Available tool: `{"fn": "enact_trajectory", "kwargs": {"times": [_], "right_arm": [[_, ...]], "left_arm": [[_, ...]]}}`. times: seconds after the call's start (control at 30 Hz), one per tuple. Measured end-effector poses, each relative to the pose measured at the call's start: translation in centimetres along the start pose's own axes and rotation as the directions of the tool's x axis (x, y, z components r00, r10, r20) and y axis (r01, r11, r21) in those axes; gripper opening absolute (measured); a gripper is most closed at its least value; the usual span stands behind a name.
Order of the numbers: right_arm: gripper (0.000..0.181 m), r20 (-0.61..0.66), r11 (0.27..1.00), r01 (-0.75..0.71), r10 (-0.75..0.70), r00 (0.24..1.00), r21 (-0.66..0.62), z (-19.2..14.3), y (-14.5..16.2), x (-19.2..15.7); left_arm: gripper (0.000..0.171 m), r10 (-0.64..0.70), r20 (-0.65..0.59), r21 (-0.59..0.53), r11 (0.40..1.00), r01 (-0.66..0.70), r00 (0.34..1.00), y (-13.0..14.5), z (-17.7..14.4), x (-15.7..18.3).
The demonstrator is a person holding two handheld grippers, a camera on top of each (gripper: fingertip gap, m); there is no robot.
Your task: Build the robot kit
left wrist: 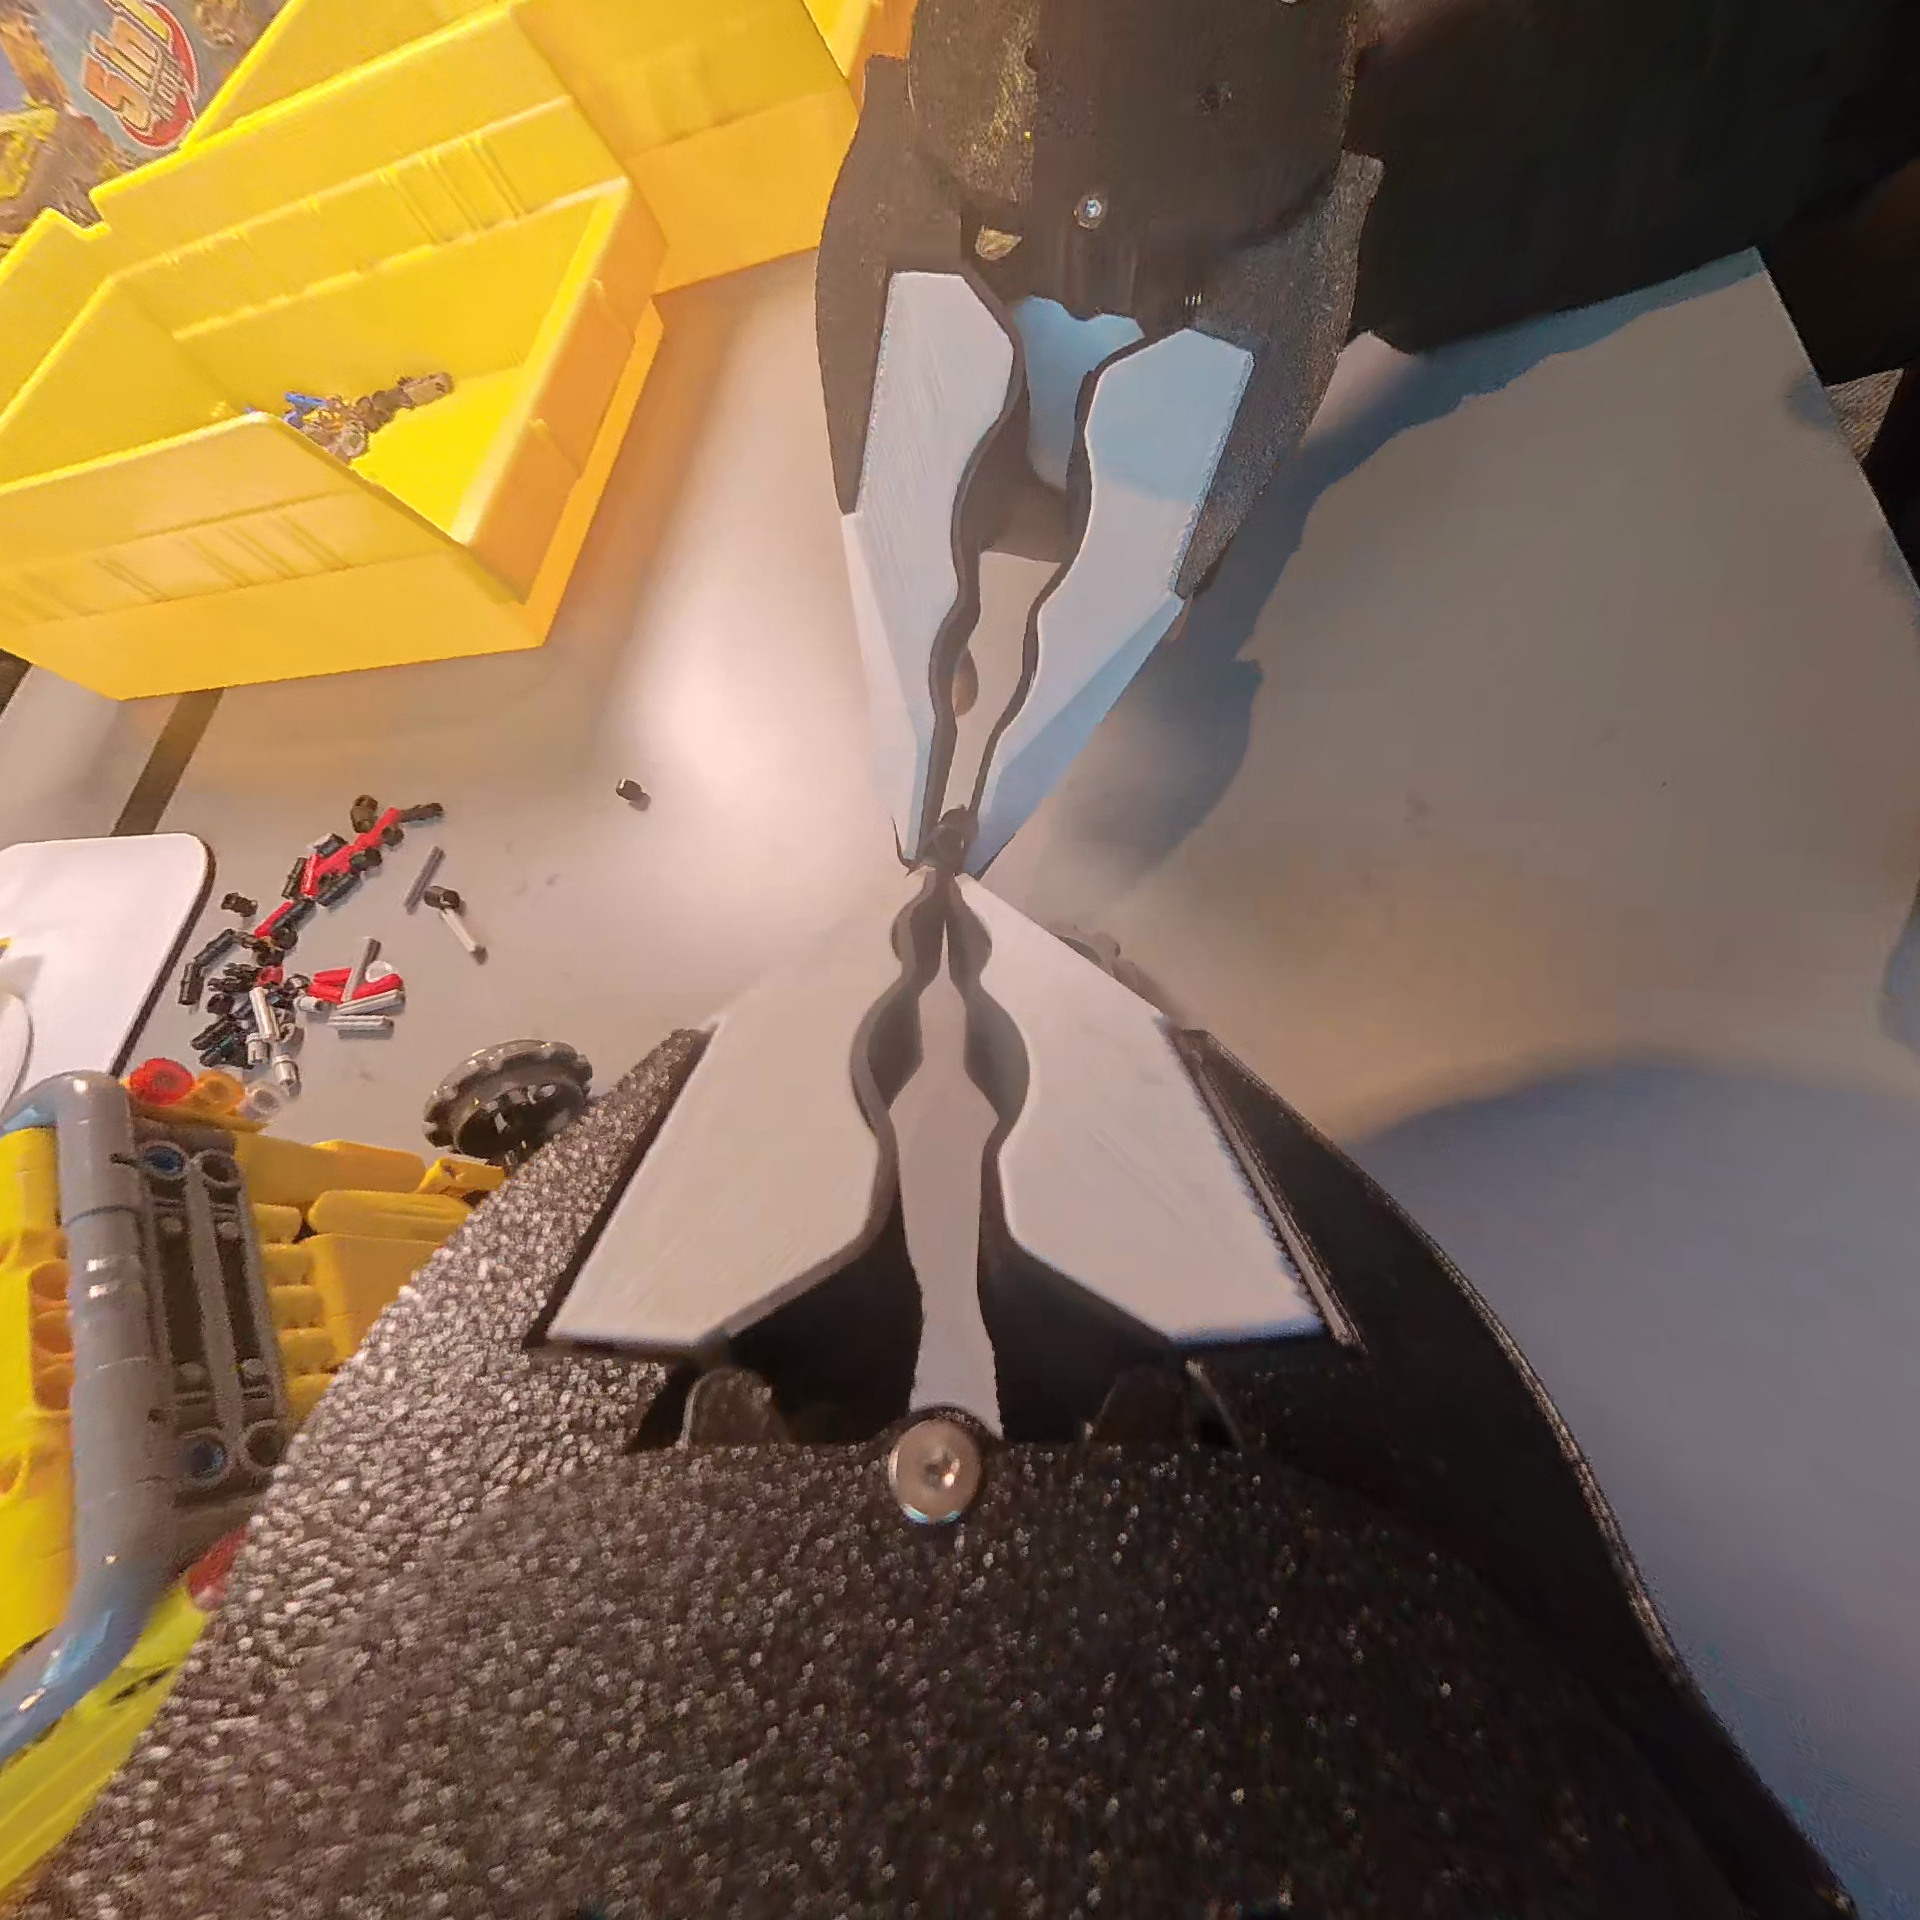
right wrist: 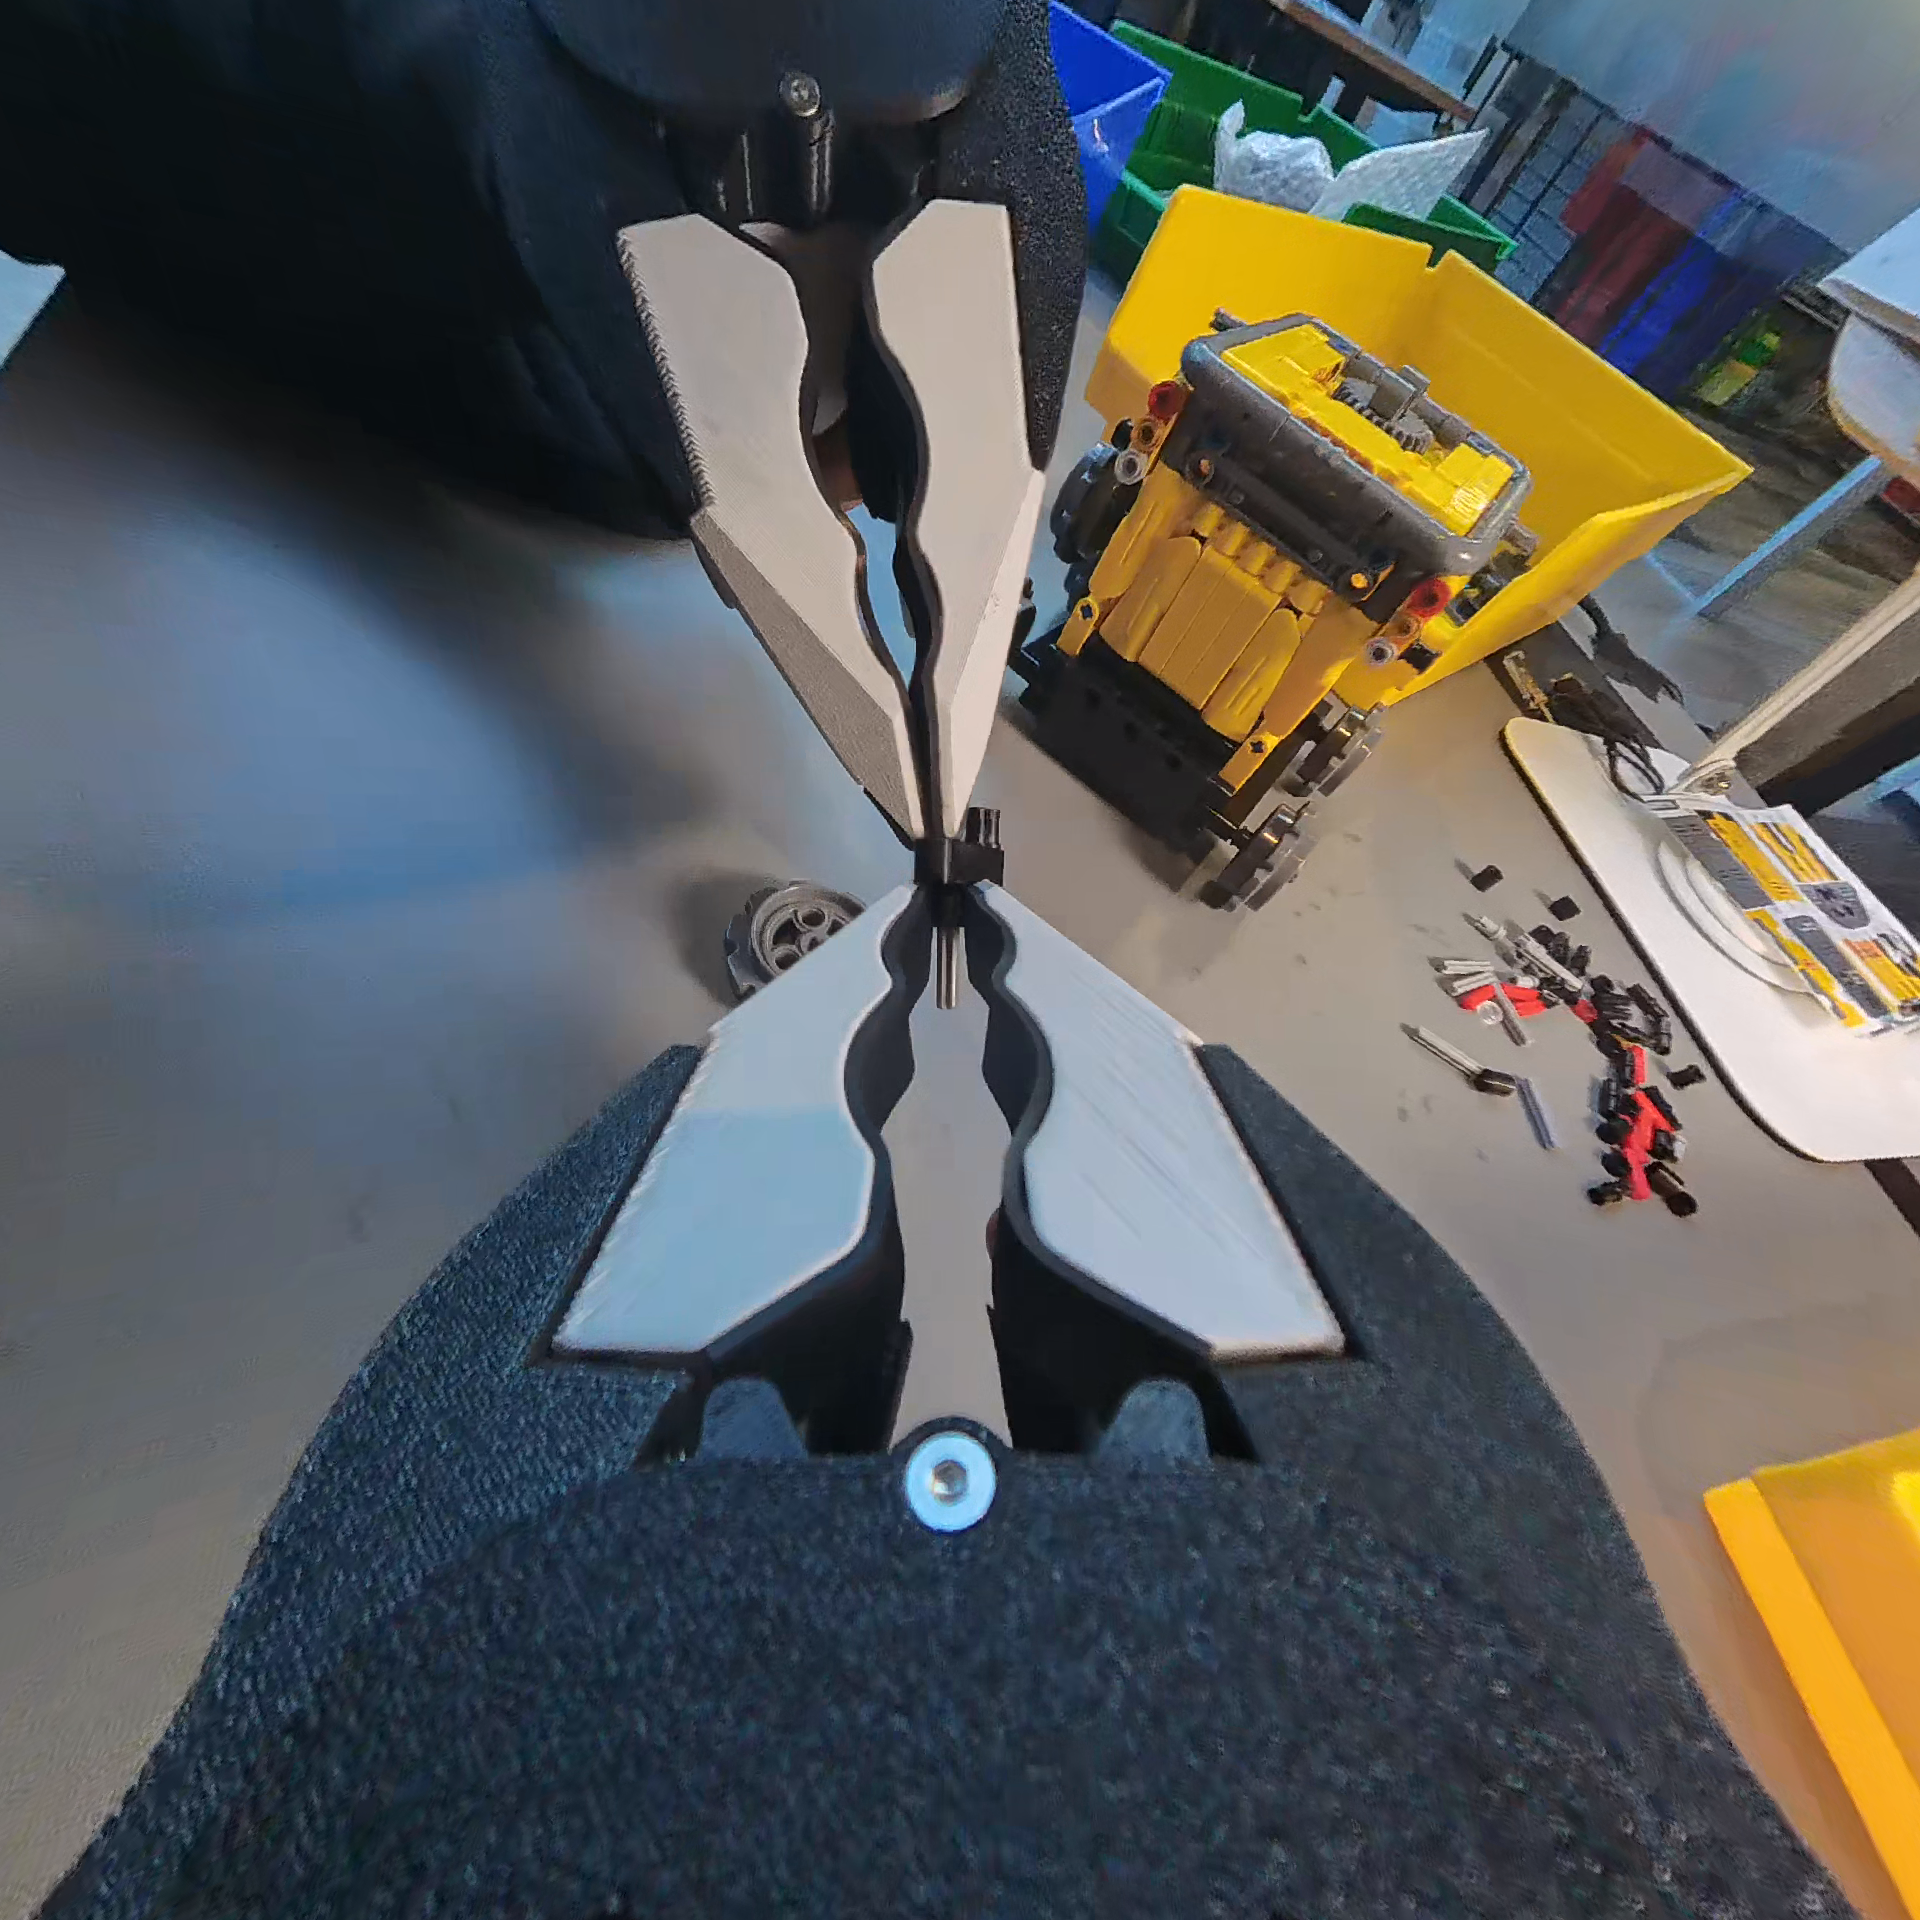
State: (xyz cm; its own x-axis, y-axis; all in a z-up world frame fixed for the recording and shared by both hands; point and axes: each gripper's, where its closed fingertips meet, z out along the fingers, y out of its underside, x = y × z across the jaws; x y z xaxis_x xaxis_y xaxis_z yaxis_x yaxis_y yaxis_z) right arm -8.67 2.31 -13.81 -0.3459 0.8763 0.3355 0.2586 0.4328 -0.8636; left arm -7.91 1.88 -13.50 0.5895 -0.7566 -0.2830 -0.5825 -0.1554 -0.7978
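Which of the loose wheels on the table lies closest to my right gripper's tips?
The grey wheel lying alone on the table just left of the right gripper. The other wheels sit farther right, mounted on the yellow truck model.

Two black textured grippers (left wrist: 940, 883) (right wrist: 940, 894), pale wavy-edged fingers (left wrist: 769, 1174), silver screws (right wrist: 948, 1477).

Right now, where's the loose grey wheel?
The loose grey wheel lies on the table in the right wrist view, just left of the right gripper, with the yellow brick truck off to its right.
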Motion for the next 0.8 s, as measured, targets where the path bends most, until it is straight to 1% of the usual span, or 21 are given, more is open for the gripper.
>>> {"fn": "enact_trajectory", "kwargs": {"times": [0.1,0.43,0.57,0.8], "right_arm": [[0.003,-0.014,0.998,0.058,-0.058,0.998,-0.032,0.0,0.3,-0.1],[0.002,-0.03,0.985,0.155,-0.158,0.987,-0.077,-0.1,0.4,-0.6],[0.002,0.0,0.973,0.203,-0.204,0.979,-0.106,0.2,1.0,-1.4],[0.003,0.01,0.961,0.248,-0.248,0.969,-0.124,0.2,1.1,-1.7]], "left_arm": [[0.0,-0.01,-0.012,0.0,1.0,0.01,1.0,0.1,0.2,0.1],[0.0,-0.047,-0.065,0.011,0.999,0.048,0.997,0.2,0.3,0.7],[0.0,-0.046,-0.111,-0.018,0.999,0.044,0.993,0.9,0.6,1.4],[0.0,-0.038,-0.127,-0.027,0.999,0.035,0.991,1.0,0.7,1.8]]}}
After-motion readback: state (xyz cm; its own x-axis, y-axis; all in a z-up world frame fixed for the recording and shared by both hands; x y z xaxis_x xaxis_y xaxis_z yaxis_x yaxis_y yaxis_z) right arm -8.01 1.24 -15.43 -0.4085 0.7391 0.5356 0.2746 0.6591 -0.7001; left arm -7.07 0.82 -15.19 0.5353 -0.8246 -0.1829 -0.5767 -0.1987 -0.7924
